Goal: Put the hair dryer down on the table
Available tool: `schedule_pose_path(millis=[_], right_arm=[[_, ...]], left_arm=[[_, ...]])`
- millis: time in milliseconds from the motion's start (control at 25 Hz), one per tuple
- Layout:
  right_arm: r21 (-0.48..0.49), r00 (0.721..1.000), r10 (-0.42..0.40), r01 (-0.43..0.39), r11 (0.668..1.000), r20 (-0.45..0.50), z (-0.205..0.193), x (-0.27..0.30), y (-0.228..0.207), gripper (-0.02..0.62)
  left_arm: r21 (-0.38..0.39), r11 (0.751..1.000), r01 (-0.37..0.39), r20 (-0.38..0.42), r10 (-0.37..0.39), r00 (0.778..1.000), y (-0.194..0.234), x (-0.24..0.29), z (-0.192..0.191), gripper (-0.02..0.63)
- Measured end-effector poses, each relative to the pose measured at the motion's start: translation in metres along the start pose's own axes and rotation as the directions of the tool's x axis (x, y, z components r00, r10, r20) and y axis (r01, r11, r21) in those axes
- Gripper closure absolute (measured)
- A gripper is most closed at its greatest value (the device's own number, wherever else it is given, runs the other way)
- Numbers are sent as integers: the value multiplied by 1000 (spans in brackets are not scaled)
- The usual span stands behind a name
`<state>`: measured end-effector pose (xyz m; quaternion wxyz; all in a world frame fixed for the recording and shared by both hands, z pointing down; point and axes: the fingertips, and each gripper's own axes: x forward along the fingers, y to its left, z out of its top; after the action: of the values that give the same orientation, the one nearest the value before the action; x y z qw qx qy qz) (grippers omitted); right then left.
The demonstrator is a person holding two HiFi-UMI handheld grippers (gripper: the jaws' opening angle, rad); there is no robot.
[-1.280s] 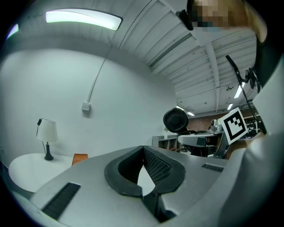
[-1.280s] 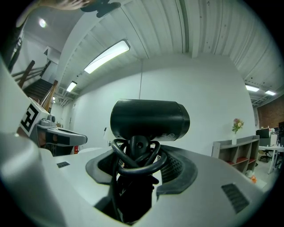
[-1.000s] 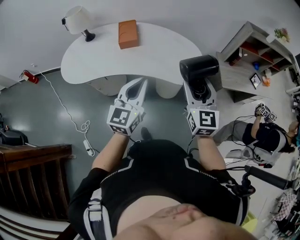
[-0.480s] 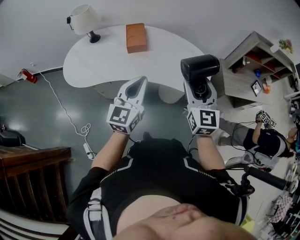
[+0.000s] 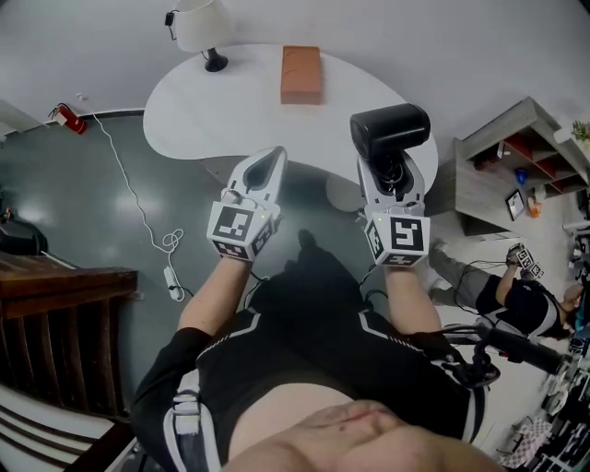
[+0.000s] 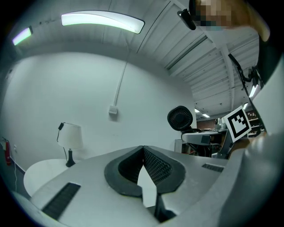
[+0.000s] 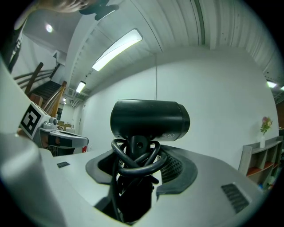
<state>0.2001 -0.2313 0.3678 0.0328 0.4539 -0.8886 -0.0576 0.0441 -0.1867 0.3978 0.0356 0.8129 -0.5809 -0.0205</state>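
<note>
A black hair dryer [image 5: 390, 132] stands upright in my right gripper [image 5: 393, 175], which is shut on its handle with the cord wound round it. In the right gripper view the hair dryer's barrel [image 7: 150, 119] sits just above the jaws. The dryer hangs in the air over the near right edge of the white rounded table [image 5: 230, 111]. My left gripper [image 5: 265, 166] is held beside it, left of the dryer, jaws shut and empty; in the left gripper view its pads [image 6: 153, 166] meet at the tips.
On the table stand a white lamp [image 5: 205, 28] at the back left and an orange-brown box [image 5: 301, 74] at the back middle. A cable [image 5: 138, 217] runs across the dark floor at left. Shelves [image 5: 507, 166] stand at right, and another person [image 5: 516, 295] sits beyond them.
The table, lamp and box have shifted right and slightly nearer in the head view. Both grippers keep their pose, the dryer still held upright.
</note>
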Motion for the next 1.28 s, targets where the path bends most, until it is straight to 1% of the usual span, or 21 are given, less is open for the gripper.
schedule_pose_path(millis=[200,360,440,640,760,1080,1280], right_arm=[[13,996,83,-83,996,21,-2,35,29,339],[15,989,143,-144,989,36,0,72,49,339],[22,986,162,-163,986,40,1,90,57,339],[14,978,204,-205,979,52,9,129,73,339],[14,975,217,-218,976,45,9,152,79,339],[42,969,248,-248,968,14,-8,207,86,339],[58,966,258,-258,964,4,-16,245,95,339]], left_arm=[[9,997,-74,3,74,997,36,-9,0,575],[9,989,-146,22,146,989,75,-13,10,574],[16,986,-166,21,166,986,90,-11,13,574],[17,980,-200,22,199,980,128,-4,16,574],[11,977,-212,16,212,977,148,5,15,574],[21,974,-227,-30,228,973,191,35,5,574],[37,970,-239,-54,241,969,222,50,6,574]])
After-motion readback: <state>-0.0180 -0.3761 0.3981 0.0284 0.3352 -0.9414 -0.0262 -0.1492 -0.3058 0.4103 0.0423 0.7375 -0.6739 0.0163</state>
